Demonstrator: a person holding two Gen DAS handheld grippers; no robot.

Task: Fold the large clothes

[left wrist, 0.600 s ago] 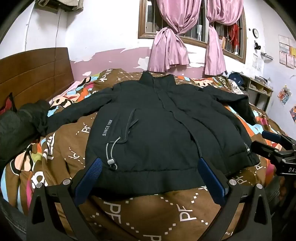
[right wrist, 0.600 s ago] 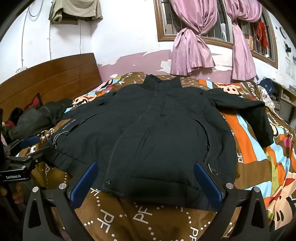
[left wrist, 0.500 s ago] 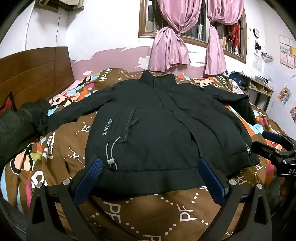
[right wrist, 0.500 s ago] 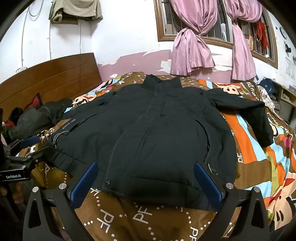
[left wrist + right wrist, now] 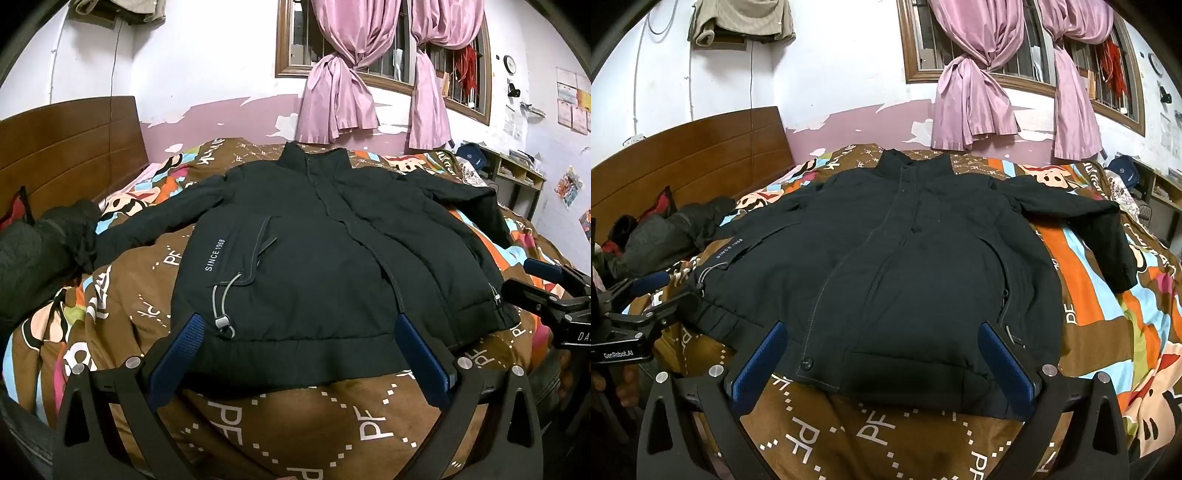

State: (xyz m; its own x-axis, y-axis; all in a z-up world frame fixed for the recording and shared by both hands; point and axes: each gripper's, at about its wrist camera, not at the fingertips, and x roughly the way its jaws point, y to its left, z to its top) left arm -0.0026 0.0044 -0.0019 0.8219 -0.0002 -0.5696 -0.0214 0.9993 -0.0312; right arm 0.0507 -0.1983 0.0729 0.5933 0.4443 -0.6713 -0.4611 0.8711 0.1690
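Observation:
A black padded jacket (image 5: 325, 258) (image 5: 905, 266) lies flat and face up on the bed, collar toward the far wall, both sleeves spread out to the sides. My left gripper (image 5: 301, 338) hovers open over the jacket's near hem at its left half, nothing between its blue pads. My right gripper (image 5: 882, 341) stands open over the hem at the right half, also holding nothing. Each gripper shows at the edge of the other's view: the right gripper (image 5: 535, 280) and the left gripper (image 5: 661, 291).
The bed carries a brown patterned quilt (image 5: 280, 417) (image 5: 886, 424). A dark bundle of clothing (image 5: 40, 251) (image 5: 665, 236) lies at the left by the wooden headboard (image 5: 66, 147). Pink curtains (image 5: 332, 103) hang at the window behind. Shelves (image 5: 517, 177) stand at the right.

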